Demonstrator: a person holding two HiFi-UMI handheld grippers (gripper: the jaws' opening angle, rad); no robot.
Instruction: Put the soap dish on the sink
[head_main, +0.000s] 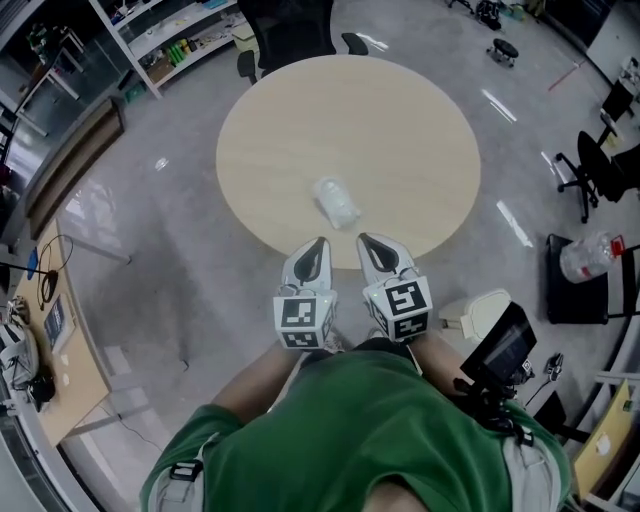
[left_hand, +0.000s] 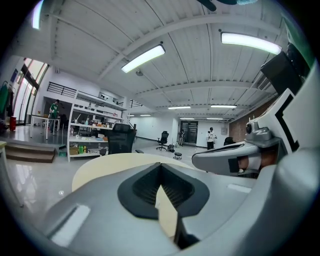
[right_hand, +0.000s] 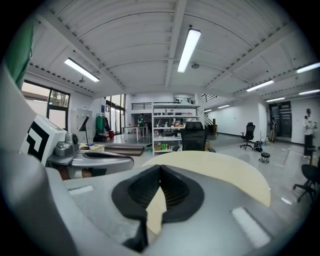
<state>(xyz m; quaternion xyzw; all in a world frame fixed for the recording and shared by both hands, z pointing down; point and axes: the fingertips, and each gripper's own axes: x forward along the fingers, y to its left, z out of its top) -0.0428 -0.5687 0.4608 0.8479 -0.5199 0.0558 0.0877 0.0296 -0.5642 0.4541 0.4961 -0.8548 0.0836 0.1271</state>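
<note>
The person wears a green short-sleeved shirt (head_main: 350, 430) with grey buckled straps (head_main: 183, 471) over both shoulders. Ahead of the shirt, the left gripper (head_main: 318, 244) and right gripper (head_main: 366, 240) each have pale grey tapering shells, black ribbed pads (left_hand: 142, 187) and a cube (head_main: 303, 321) bearing black-and-white square markers.

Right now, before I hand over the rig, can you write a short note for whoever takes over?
Left gripper: shut, empty, held at the near edge of the round table.
Right gripper: shut, empty, close beside the left one.
Things: a clear plastic item, probably the soap dish, lies on the table just ahead of both grippers; neither touches it. No sink shows in any view.
Done: nothing yet.
Left: grasp the dish, find the sink, set the dish on it.
</note>
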